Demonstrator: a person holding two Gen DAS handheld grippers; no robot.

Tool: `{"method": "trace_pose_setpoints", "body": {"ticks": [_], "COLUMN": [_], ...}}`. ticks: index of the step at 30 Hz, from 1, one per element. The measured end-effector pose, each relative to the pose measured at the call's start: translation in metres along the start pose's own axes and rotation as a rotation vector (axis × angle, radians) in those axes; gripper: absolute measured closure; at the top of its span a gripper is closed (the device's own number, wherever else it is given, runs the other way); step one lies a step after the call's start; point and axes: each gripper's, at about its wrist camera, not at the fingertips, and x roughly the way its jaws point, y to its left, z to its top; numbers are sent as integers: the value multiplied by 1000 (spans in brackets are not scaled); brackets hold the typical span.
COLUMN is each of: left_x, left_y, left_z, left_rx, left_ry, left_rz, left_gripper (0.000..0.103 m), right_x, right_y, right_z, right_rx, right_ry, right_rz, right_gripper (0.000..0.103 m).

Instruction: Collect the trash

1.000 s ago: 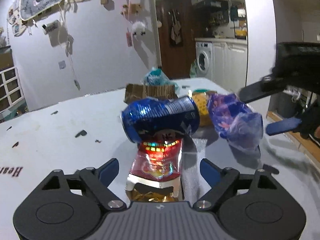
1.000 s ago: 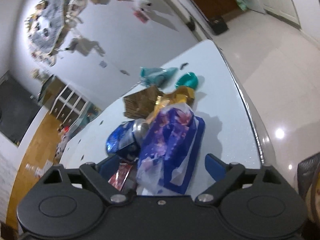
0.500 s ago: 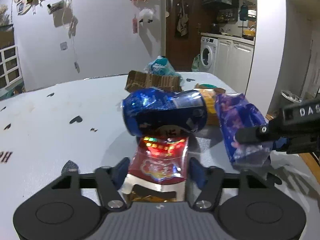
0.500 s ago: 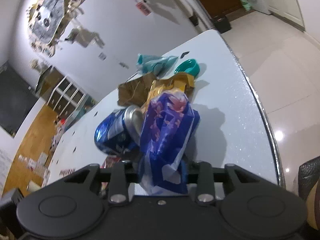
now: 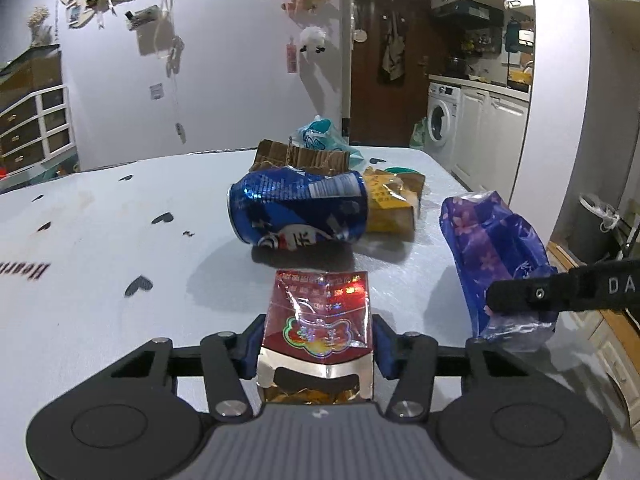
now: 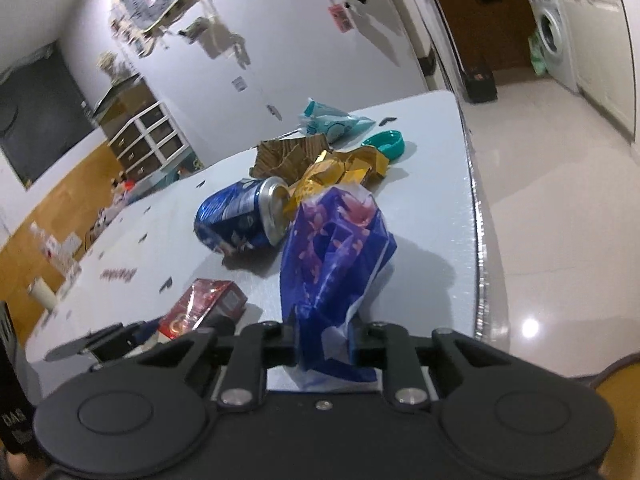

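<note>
Both grippers have just been closing and now clamp trash: left gripper [image 5: 316, 344] pinches the red foil packet [image 5: 320, 320] by its sides, right gripper [image 6: 322, 344] squeezes the blue plastic bag [image 6: 332, 256]. Crushed blue can [image 5: 298, 208], gold wrapper [image 5: 390, 204], cardboard scrap [image 5: 304, 158] lie loose mid-table [image 5: 100, 240].
</note>
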Motion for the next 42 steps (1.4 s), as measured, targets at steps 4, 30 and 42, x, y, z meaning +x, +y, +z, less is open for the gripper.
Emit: {"method": "trace_pose_setpoints", "body": {"ticks": [4, 30, 42], "left_x": [-19, -118, -115], "left_y": [-10, -105, -187], "left_z": [-7, -6, -8], "left_rx": [-28, -28, 16], "left_ry": [-18, -169, -180], "left_rz": [16, 32, -93], "left_gripper": [50, 50, 50], "right_x": [-16, -145, -203], "right_y": [2, -17, -85], "right_z": [-9, -33, -38], "right_rx": [-59, -285, -232], "right_ry": [-13, -194, -235], "right_rz": [-12, -145, -246], "right_gripper": [83, 83, 83]}}
